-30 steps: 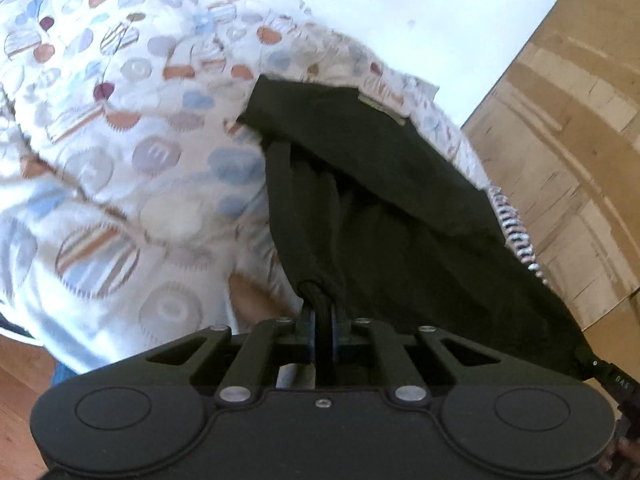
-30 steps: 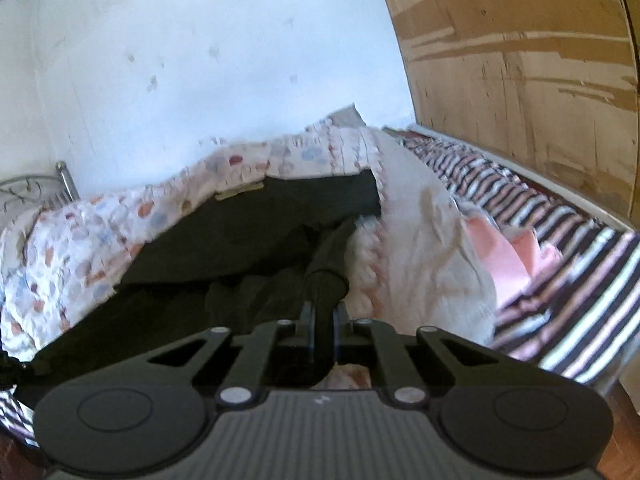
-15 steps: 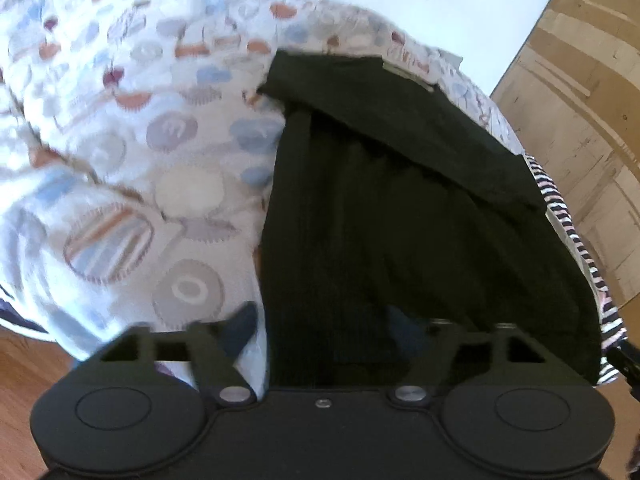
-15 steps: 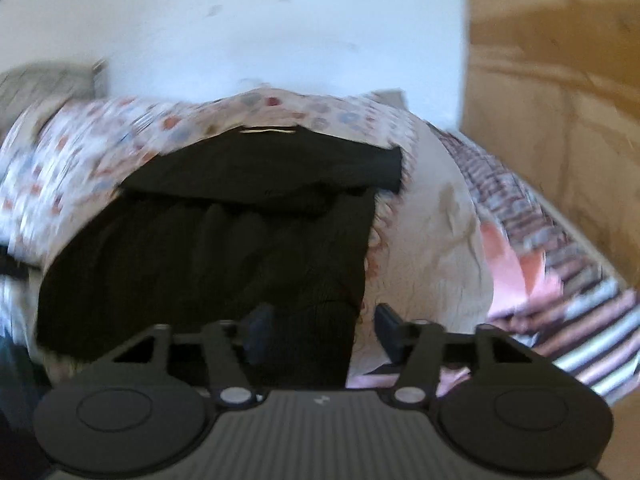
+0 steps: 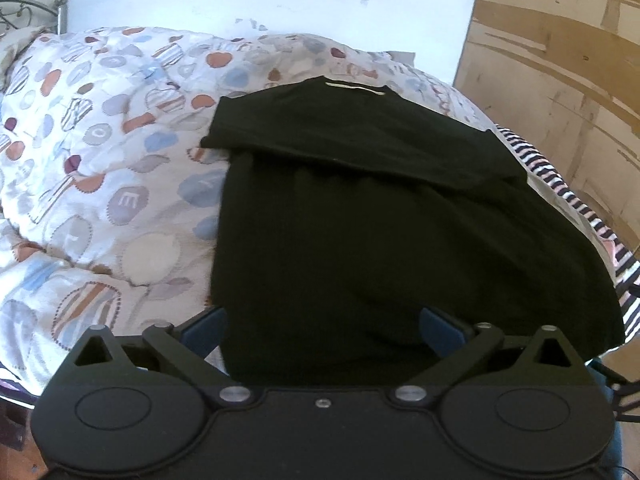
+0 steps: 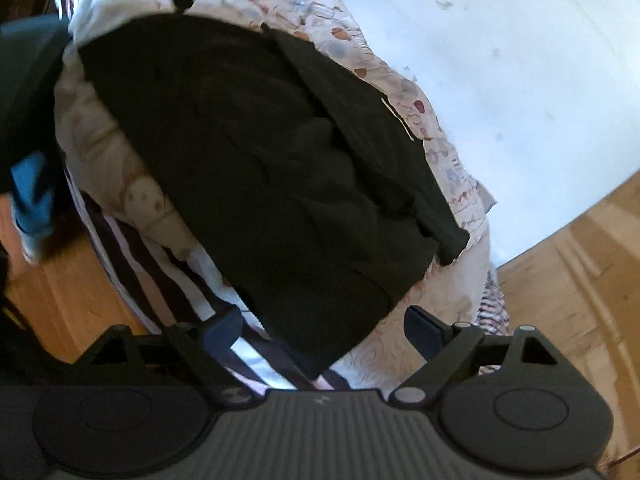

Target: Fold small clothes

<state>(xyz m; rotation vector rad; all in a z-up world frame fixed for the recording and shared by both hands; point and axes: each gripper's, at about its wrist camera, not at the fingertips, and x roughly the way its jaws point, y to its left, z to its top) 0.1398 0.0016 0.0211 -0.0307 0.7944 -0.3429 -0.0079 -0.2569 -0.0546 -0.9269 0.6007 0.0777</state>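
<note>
Right now my left gripper [image 5: 322, 326] has its jaws spread wide, gripping nothing, and my right gripper [image 6: 322, 328] is spread the same. Just ahead at twelve o'clock the black garment [image 5: 360, 208] lies folded on the patterned quilt [image 5: 100, 152], its near hem hidden behind the left gripper's body. Striped bedding [image 5: 580, 208] peeks out at three o'clock, a wooden panel [image 5: 560, 80] beyond. Something blue [image 6: 34, 192] at nine o'clock in my right view is too blurred to identify.

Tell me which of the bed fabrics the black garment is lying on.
The black garment lies on the white duvet with coloured circle prints, not the striped sheet at the bed's edge.
</note>
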